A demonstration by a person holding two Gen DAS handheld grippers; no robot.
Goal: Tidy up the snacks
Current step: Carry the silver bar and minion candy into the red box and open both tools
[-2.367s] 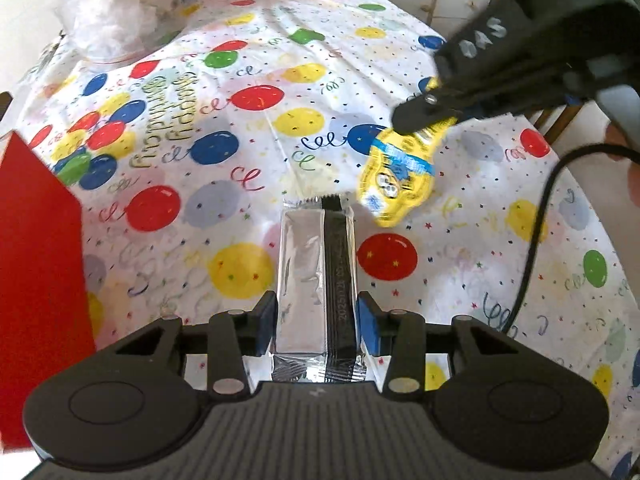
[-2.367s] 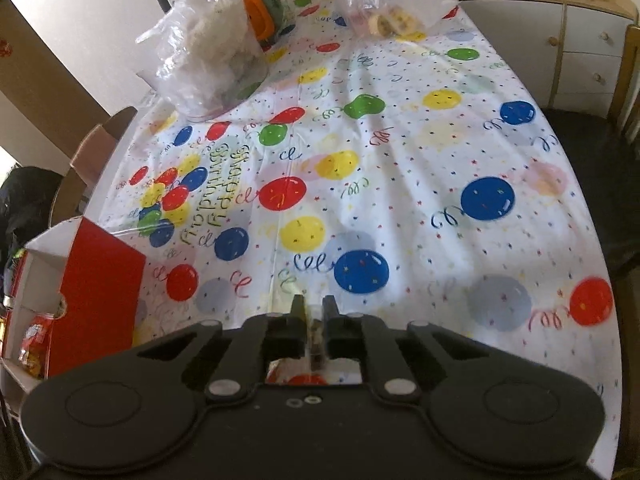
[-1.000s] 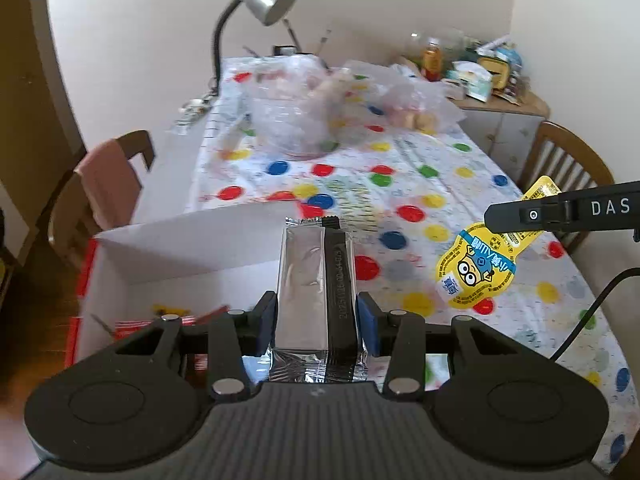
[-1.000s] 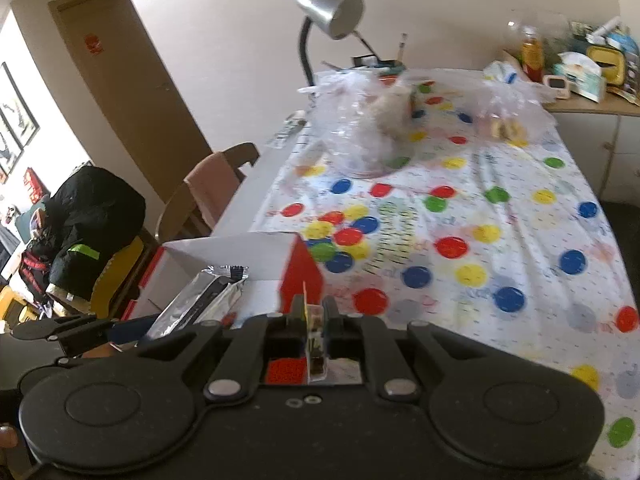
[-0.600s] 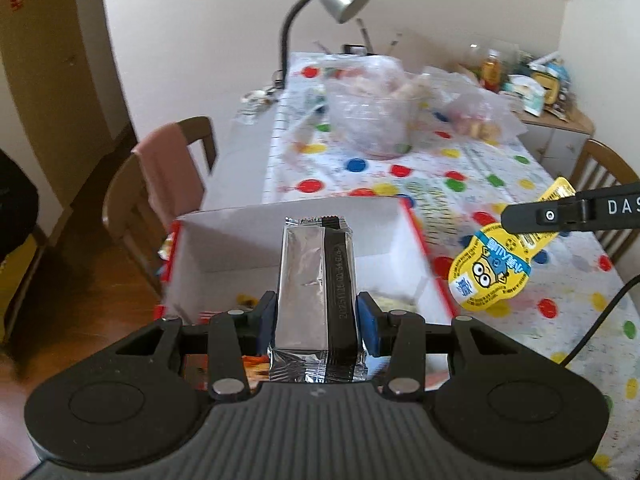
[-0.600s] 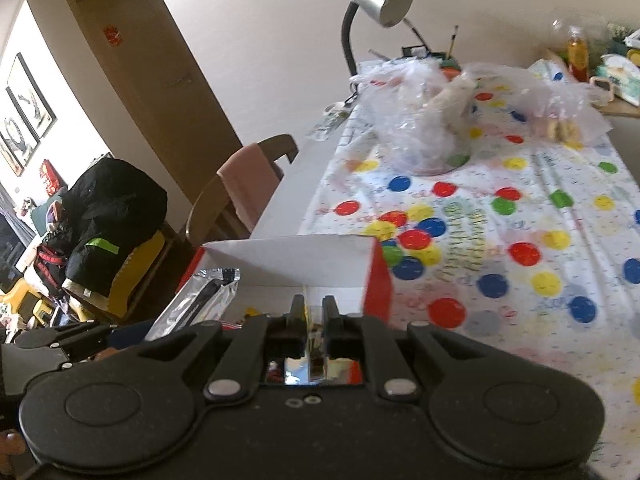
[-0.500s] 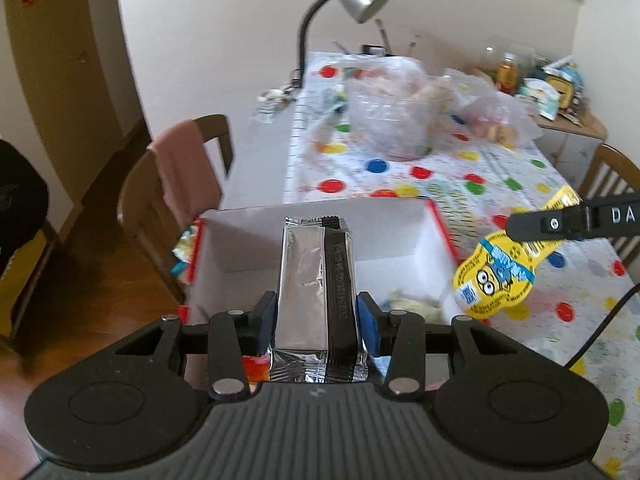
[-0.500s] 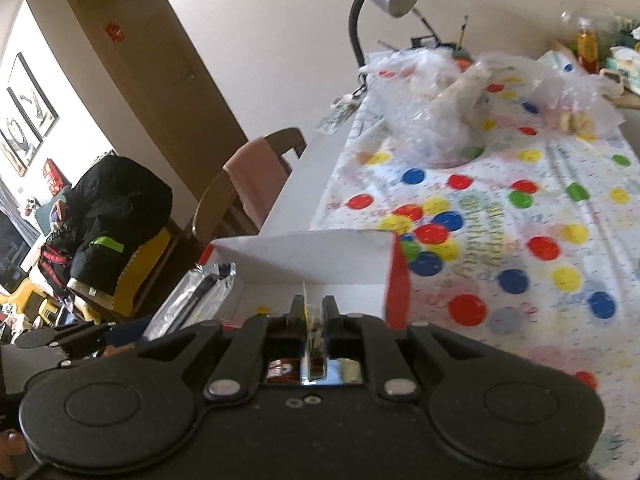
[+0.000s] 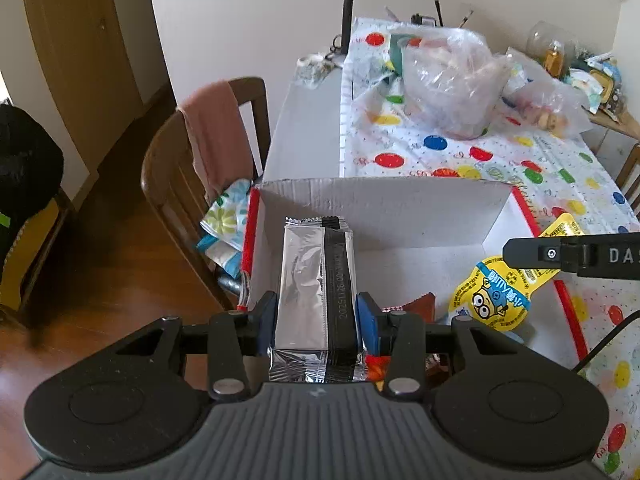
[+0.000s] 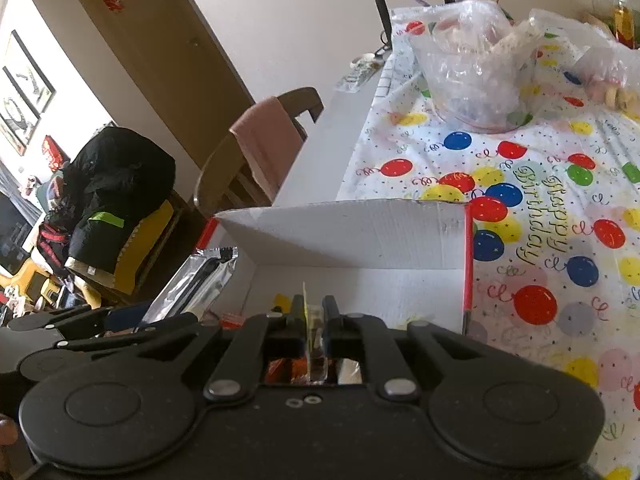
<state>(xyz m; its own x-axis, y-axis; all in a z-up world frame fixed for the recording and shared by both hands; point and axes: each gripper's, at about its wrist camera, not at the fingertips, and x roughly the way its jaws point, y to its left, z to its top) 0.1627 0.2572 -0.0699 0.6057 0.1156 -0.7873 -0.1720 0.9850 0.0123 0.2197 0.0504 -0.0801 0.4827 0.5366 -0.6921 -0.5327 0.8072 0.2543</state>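
Left gripper (image 9: 316, 320) clamped on silver foil snack packet (image 9: 316, 284), right gripper (image 10: 309, 312) pinching yellow cartoon snack pouch (image 9: 494, 300), both above white cardboard box (image 9: 384, 208).

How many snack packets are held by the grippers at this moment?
2: a silver packet in the left gripper, a yellow packet in the right gripper, both over the box.

"Happy Birthday" is printed on the balloon tablecloth (image 10: 540, 216); white letters "DA" mark the right tool (image 9: 532, 255); the silver packet (image 9: 316, 284) bears "20251126"

Wood floor (image 9: 120, 280), brown door (image 9: 80, 32), chair (image 9: 168, 168) w/ pink cloth (image 9: 212, 128).
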